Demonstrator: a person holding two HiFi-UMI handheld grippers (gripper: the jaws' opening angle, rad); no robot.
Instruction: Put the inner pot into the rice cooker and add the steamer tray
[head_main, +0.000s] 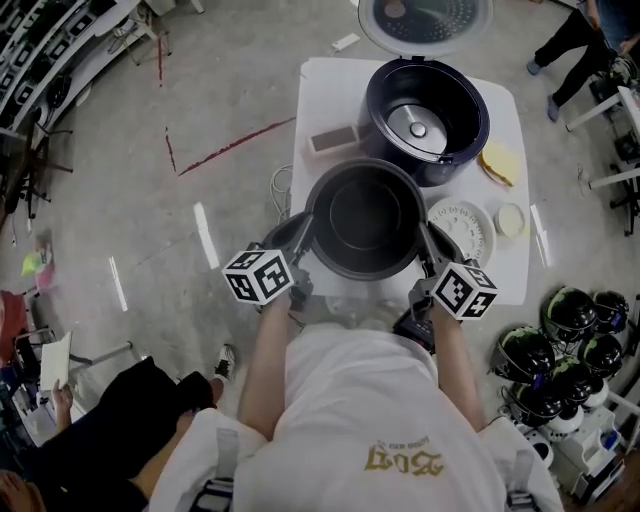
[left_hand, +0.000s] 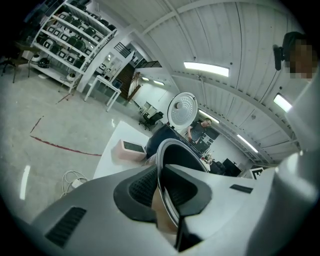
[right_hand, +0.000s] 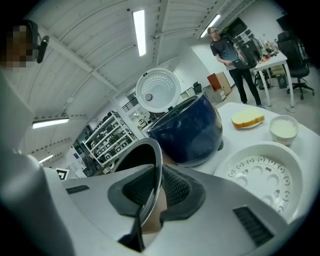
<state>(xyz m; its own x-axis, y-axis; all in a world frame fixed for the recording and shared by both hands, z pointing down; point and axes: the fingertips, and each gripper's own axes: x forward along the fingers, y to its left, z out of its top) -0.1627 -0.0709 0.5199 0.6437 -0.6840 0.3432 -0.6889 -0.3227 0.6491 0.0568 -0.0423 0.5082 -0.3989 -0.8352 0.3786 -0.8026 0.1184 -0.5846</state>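
The dark inner pot (head_main: 365, 218) hangs over the near part of the white table (head_main: 330, 90), just in front of the navy rice cooker (head_main: 470, 135), whose lid (head_main: 425, 18) stands open. My left gripper (head_main: 303, 232) is shut on the pot's left rim and my right gripper (head_main: 428, 240) on its right rim. In the left gripper view the thin rim (left_hand: 165, 150) runs between the pads of the left gripper (left_hand: 162, 192). In the right gripper view the rim (right_hand: 154, 160) is pinched the same way by the right gripper (right_hand: 159, 192). The white perforated steamer tray (head_main: 468, 228) lies on the table right of the pot.
A pinkish box (head_main: 334, 139) sits left of the cooker. A yellow sponge-like piece (head_main: 498, 163) and a small white bowl (head_main: 511, 219) lie at the table's right edge. A white cable (head_main: 282, 190) hangs off the left side. Helmets (head_main: 560, 350) crowd the floor at right.
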